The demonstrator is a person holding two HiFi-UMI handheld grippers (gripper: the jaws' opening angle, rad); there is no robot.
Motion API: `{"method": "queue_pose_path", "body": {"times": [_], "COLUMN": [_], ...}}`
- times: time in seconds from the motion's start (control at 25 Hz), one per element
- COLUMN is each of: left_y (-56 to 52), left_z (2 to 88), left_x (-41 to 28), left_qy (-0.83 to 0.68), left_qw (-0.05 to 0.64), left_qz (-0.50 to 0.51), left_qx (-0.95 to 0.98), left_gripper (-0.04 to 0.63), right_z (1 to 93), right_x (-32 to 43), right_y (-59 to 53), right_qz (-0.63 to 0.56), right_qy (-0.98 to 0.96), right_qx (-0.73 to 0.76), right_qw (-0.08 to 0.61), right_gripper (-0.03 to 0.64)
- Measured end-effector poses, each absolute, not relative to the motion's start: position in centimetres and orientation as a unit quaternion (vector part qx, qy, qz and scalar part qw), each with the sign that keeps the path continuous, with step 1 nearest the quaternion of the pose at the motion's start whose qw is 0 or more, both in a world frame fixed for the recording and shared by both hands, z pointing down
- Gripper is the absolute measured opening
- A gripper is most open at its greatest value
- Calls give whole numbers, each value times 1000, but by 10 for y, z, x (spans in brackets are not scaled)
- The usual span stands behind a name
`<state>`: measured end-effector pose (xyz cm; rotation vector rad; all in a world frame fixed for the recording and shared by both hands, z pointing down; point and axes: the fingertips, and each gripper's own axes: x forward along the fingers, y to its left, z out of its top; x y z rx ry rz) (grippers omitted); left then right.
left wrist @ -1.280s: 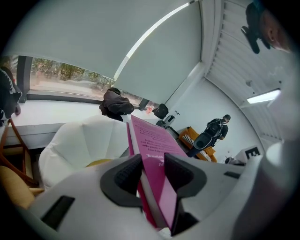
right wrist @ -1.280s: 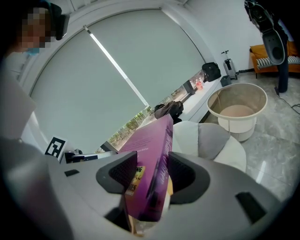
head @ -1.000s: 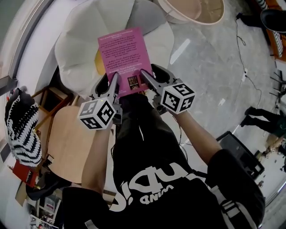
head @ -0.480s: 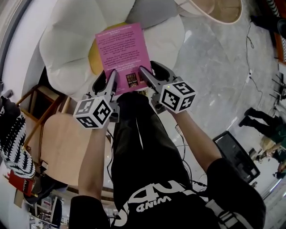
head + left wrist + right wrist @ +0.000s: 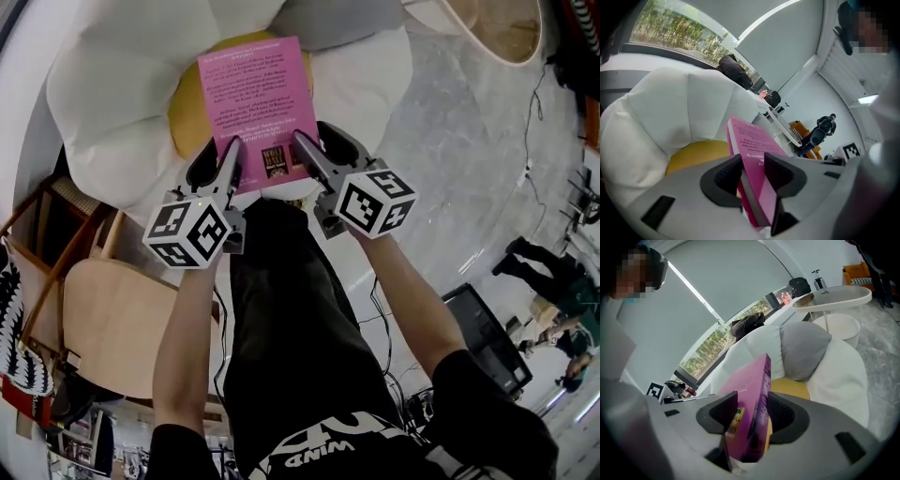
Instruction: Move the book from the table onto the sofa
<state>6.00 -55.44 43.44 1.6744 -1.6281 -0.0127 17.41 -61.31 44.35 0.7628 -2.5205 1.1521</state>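
Note:
A pink book (image 5: 258, 103) with black print on its cover is held in the air by its near edge, between both grippers. My left gripper (image 5: 223, 167) is shut on the book's left near corner, my right gripper (image 5: 323, 155) on its right near corner. In the left gripper view the book (image 5: 754, 154) stands between the dark pads of the gripper (image 5: 752, 171). The right gripper view shows the same book (image 5: 752, 399) clamped in that gripper (image 5: 751, 416). Under the book lies the flower-shaped sofa (image 5: 112, 84), white with a yellow middle (image 5: 192, 103).
A grey cushion (image 5: 328, 23) rests at the sofa's far side. A wooden chair (image 5: 112, 319) stands at the left near the person's legs. A round table (image 5: 497, 28) is at the top right; a black case (image 5: 483, 333) and other people (image 5: 544, 272) are on the floor at right.
Both grippers keep the same hold on the book. In the head view the sofa has slid down and right under it, so more of the yellow middle shows beneath the book.

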Motion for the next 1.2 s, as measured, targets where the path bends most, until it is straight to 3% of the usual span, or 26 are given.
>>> {"method": "queue_pose_path", "body": {"times": [0.52, 0.76, 1.2], "left_y": [-555, -546, -556], "left_z": [429, 375, 423], "left_x": [62, 74, 63], "left_qy": [-654, -672, -659], "left_qw": [380, 379, 374], "left_qz": [2, 13, 36], "left_qx": [655, 636, 652], "left_gripper": [158, 158, 156], "right_z": [443, 394, 446], "right_x": [176, 186, 175], "right_y": [-615, -610, -613], "right_qz": [403, 419, 424], "right_qy": [-872, -870, -865], "right_qx": [252, 235, 234], "right_qw": [119, 113, 128], "right_gripper": [193, 193, 193]}}
